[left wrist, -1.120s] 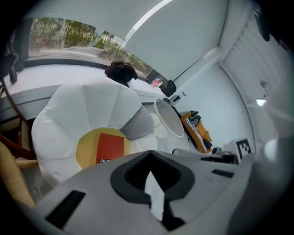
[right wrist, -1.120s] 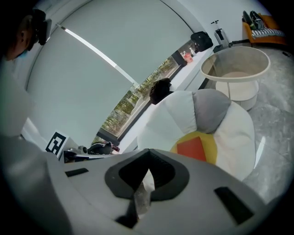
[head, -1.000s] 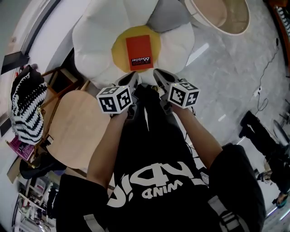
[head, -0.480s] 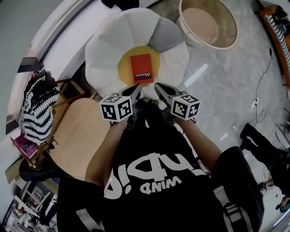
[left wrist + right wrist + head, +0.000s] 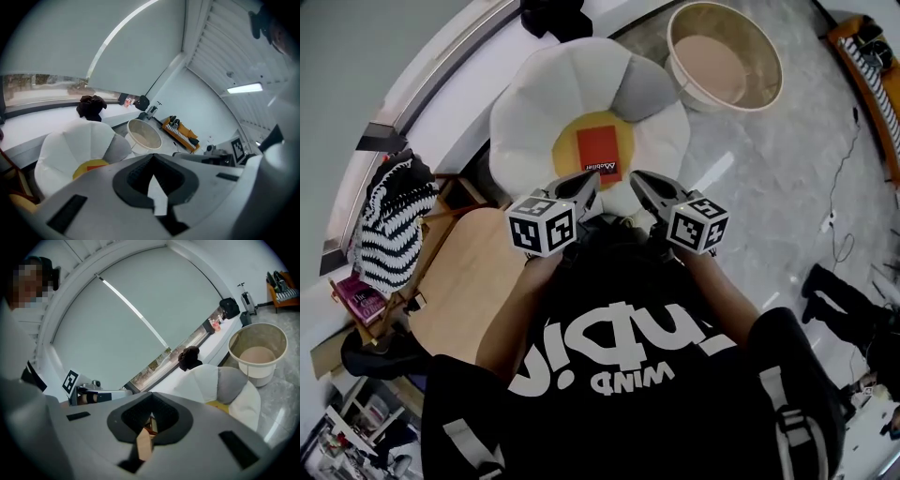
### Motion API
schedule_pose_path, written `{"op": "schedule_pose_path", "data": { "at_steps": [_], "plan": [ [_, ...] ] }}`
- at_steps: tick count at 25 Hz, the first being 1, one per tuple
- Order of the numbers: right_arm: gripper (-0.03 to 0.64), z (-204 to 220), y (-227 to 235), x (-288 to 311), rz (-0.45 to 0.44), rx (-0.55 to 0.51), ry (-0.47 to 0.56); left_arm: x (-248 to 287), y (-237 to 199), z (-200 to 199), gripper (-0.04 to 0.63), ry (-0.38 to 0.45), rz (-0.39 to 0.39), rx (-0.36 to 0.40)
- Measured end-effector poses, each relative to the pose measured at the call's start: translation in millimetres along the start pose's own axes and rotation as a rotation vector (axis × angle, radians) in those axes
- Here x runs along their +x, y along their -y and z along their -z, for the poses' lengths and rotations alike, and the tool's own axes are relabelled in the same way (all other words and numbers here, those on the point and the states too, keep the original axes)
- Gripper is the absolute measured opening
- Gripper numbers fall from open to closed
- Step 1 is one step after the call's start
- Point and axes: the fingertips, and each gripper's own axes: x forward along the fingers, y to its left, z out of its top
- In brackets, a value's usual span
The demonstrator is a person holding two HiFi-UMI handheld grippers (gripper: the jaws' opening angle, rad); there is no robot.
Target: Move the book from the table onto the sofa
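The red book [image 5: 603,155] lies flat on the yellow centre of the white flower-shaped sofa [image 5: 534,122], with nothing touching it. Both grippers hang above the sofa's near edge, close to the person's chest. My left gripper [image 5: 592,182] is shut and holds nothing. Beside it, my right gripper [image 5: 636,179] is shut and empty too. In the left gripper view the shut jaws cover the lower half, and a sliver of the book [image 5: 93,168] shows on the sofa [image 5: 70,145] far below. The right gripper view shows the sofa [image 5: 211,380] past its shut jaws.
A round wooden table [image 5: 464,272] stands to the left of the person. Left of it is a black-and-white striped thing [image 5: 389,220]. A large round basket [image 5: 722,70] sits on the floor right of the sofa. An orange bench [image 5: 862,56] stands at the far right.
Both grippers have risen together, away from the sofa and the book, staying shut. The book has stayed in place on the yellow centre.
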Motion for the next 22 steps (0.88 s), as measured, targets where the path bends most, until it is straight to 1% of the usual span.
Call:
{"op": "schedule_pose_path", "data": {
  "at_steps": [3, 7, 11, 13, 18, 22],
  "plan": [
    [0.002, -13, -8, -15, 0.003, -0.042, 0.035, -8, 16, -9, 0.008, 0.030, 0.034, 0.028],
    [0.002, -30, -22, -31, -0.009, -0.097, 0.072, -20, 33, -22, 0.008, 0.056, 0.054, 0.106],
    [0.002, -44, -43, -46, -0.046, -0.202, 0.111, -32, 54, -36, 0.008, 0.101, 0.101, 0.130],
    [0.002, -49, -51, -48, -0.065, -0.250, 0.137, -37, 61, -40, 0.009, 0.123, 0.119, 0.164],
    [0.002, -54, -70, -46, -0.105, -0.322, 0.186, -47, 66, -44, 0.009, 0.171, 0.140, 0.222],
    [0.002, -61, -78, -53, -0.132, -0.385, 0.235, -53, 73, -49, 0.008, 0.215, 0.139, 0.292]
  ]
}}
